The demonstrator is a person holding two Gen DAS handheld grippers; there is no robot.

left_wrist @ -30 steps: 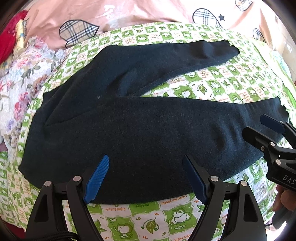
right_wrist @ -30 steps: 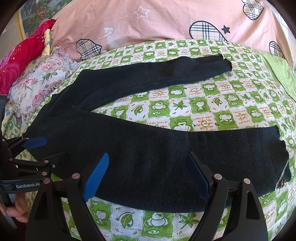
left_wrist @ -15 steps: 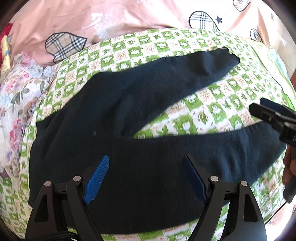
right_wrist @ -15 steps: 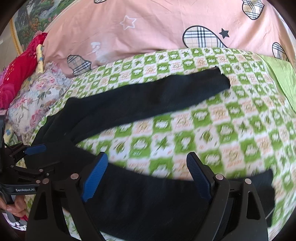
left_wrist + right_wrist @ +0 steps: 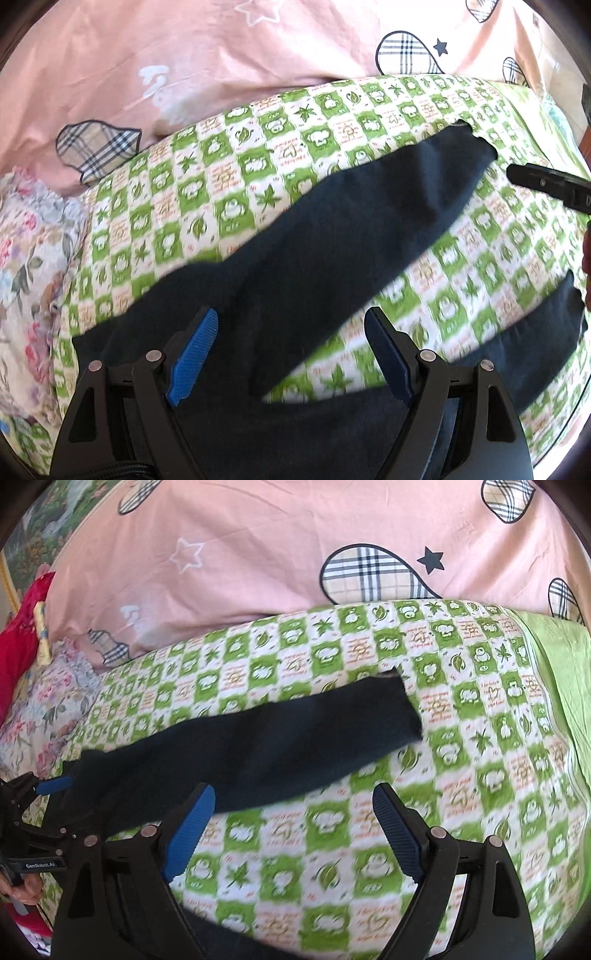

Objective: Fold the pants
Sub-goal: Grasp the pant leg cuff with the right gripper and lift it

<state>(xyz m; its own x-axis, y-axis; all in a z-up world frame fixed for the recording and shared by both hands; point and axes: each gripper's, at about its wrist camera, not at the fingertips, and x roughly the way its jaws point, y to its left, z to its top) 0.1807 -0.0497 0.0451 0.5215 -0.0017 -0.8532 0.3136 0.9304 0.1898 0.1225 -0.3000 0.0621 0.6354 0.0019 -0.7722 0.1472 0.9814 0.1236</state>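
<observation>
Dark navy pants (image 5: 369, 229) lie flat on a green-and-white checked sheet (image 5: 229, 177), their two legs spread in a V. The far leg (image 5: 295, 746) runs up to the right and the near leg (image 5: 535, 332) runs along the bottom. My left gripper (image 5: 291, 317) hovers open above the far leg near the crotch, nothing between its blue pads. My right gripper (image 5: 293, 794) is open too, above the lower edge of the far leg and the bare sheet between the legs. In the right wrist view the left gripper (image 5: 48, 808) shows at the left edge.
A pink quilt with plaid patches (image 5: 258, 554) lies behind the sheet. A floral pillow (image 5: 48, 701) and red cloth (image 5: 18, 653) sit at the left, and a plain light-green sheet (image 5: 554, 657) at the right. A person's hand (image 5: 22, 890) holds the left gripper.
Both grippers have moved away from the near leg, up the bed toward the far leg, and risen a little. Both stay open. The pants have not moved.
</observation>
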